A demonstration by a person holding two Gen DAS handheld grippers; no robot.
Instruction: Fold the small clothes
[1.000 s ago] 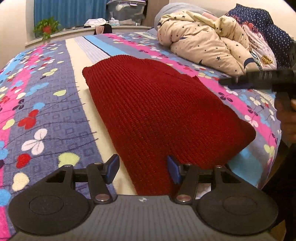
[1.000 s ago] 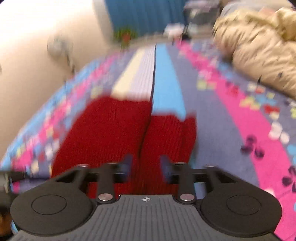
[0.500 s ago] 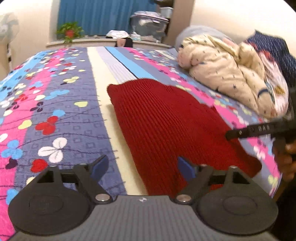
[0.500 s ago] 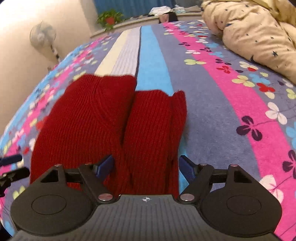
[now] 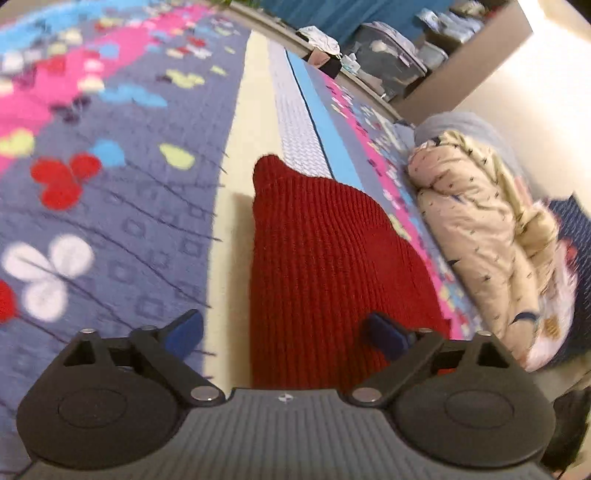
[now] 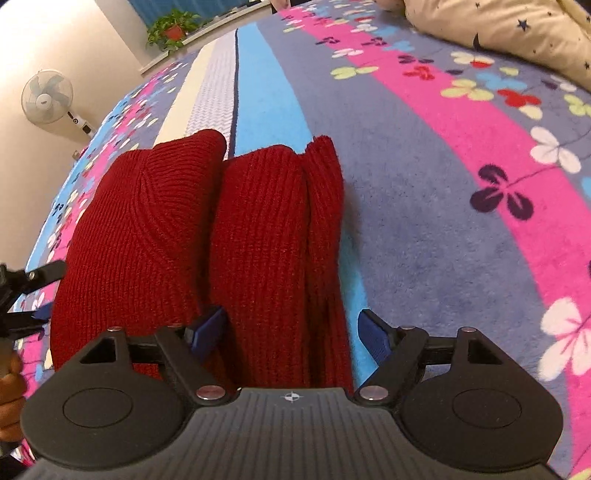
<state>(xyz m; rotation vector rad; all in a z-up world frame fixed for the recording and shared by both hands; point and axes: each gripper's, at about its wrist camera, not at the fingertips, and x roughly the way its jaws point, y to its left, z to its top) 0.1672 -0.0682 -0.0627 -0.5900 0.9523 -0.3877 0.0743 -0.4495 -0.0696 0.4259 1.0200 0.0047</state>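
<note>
A dark red knitted garment [image 5: 325, 266] lies folded lengthwise on the flowered bed cover [image 5: 122, 229]. My left gripper [image 5: 284, 336] hangs low over its near end. Its jaws are opening, and the garment's left edge runs between them with neither blue pad pressing on it. In the right wrist view the garment [image 6: 258, 229] shows two long folds side by side. My right gripper [image 6: 291, 330] straddles the right-hand fold and its jaws are opening too. One pad sits in the crease, the other over the cover. The left gripper [image 6: 40, 295] shows at the far left edge, held by a hand [image 6: 9, 391].
A bunched beige quilt with stars [image 5: 491, 236] lies along the right side of the bed, a dark blue pillow [image 5: 576, 221] behind it. A white fan [image 6: 46, 98] and a potted plant [image 6: 173, 27] stand beyond the bed's far edge. Storage boxes [image 5: 391, 62] sit at the back.
Both grippers' jaws have spread wider. The left gripper rolled and slid toward the garment's left edge. The right gripper sank closer over the garment's right fold.
</note>
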